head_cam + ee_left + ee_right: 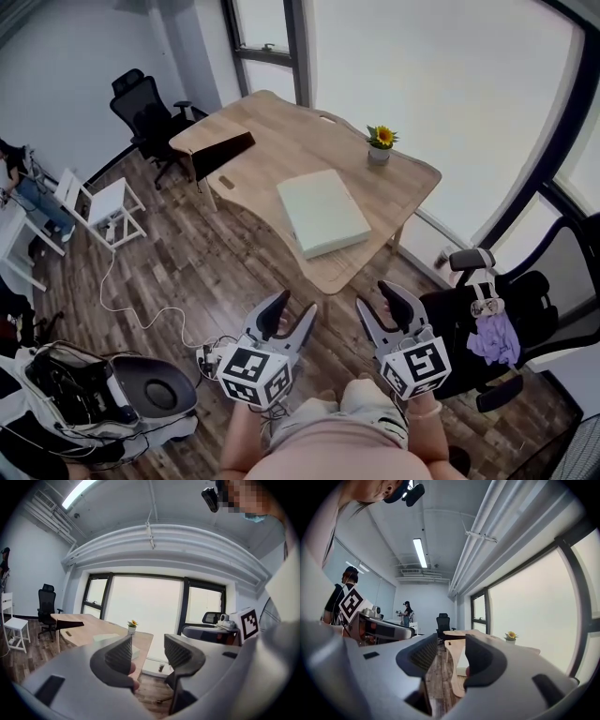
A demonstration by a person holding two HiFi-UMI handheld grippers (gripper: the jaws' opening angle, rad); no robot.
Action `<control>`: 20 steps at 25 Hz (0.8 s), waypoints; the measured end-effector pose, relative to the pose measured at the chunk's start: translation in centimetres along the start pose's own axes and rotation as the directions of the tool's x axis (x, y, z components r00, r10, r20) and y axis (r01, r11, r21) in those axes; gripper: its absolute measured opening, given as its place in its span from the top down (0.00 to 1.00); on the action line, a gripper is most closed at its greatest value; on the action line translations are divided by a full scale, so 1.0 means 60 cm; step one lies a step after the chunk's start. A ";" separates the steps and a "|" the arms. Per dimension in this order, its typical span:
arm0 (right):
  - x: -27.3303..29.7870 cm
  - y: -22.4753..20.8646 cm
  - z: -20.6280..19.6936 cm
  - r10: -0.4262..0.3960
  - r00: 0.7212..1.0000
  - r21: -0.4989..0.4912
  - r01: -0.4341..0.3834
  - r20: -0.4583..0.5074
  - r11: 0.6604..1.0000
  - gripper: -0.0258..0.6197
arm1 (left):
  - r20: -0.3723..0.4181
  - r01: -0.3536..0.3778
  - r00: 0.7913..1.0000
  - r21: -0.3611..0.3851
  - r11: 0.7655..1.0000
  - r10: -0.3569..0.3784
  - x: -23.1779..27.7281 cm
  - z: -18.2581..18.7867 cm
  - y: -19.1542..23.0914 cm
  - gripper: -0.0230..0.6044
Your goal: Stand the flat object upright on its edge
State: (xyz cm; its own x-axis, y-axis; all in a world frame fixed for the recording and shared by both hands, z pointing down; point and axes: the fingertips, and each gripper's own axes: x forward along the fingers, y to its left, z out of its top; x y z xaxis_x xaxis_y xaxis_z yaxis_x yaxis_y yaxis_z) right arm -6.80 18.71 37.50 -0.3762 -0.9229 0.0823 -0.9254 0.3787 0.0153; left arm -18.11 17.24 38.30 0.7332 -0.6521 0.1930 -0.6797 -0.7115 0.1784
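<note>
A pale, flat, rectangular slab (323,211) lies flat on the wooden table (281,131), near its front edge. In the left gripper view the slab (106,638) shows as a thin pale block beyond the left jaw. Both grippers hang close to my body above the floor, well short of the table. The left gripper (294,313) is open with nothing between its jaws; from its own camera the left gripper (147,645) frames only the table and window. The right gripper (377,304) is also open and holds nothing, as the right gripper view (451,645) confirms.
A small sunflower pot (380,148) stands at the table's far right, and a dark flat panel (223,155) at its left end. Black office chairs (145,108) (497,323) flank the table. A white chair (105,204), floor cable (141,314) and equipment (141,389) sit to the left.
</note>
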 end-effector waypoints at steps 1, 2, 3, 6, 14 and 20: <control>0.003 -0.004 -0.003 -0.001 1.000 0.000 0.001 -0.002 1.000 0.67 | -0.004 0.004 1.000 0.000 1.000 -0.004 0.005 -0.002 0.001 0.65; 0.007 -0.009 -0.005 -0.002 1.000 -0.001 0.002 -0.004 1.000 0.66 | -0.007 0.007 1.000 0.001 1.000 -0.007 0.010 -0.003 0.002 0.64; 0.011 -0.015 -0.006 -0.003 1.000 -0.001 0.003 -0.006 1.000 0.66 | -0.007 0.008 1.000 0.000 1.000 -0.008 0.016 -0.003 0.004 0.64; 0.025 -0.038 -0.011 0.006 1.000 -0.001 -0.006 -0.005 1.000 0.64 | -0.009 0.010 1.000 -0.004 1.000 -0.010 0.040 -0.006 0.006 0.63; 0.078 -0.109 -0.025 0.063 0.998 0.004 -0.063 -0.028 0.998 0.56 | -0.020 -0.003 1.000 -0.014 1.000 0.003 0.127 0.004 0.018 0.59; 0.114 -0.167 -0.035 0.104 0.994 0.007 -0.104 -0.046 0.995 0.49 | -0.024 -0.033 0.999 -0.021 0.999 0.032 0.195 0.011 0.031 0.59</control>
State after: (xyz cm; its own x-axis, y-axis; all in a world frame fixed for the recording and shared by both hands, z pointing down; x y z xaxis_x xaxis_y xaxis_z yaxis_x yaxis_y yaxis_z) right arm 0.00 8.77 40.00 -0.4678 -0.8743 0.1294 -0.8817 0.4718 0.0002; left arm -10.78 8.09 40.24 0.7103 -0.6680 0.2217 -0.7035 -0.6843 0.1921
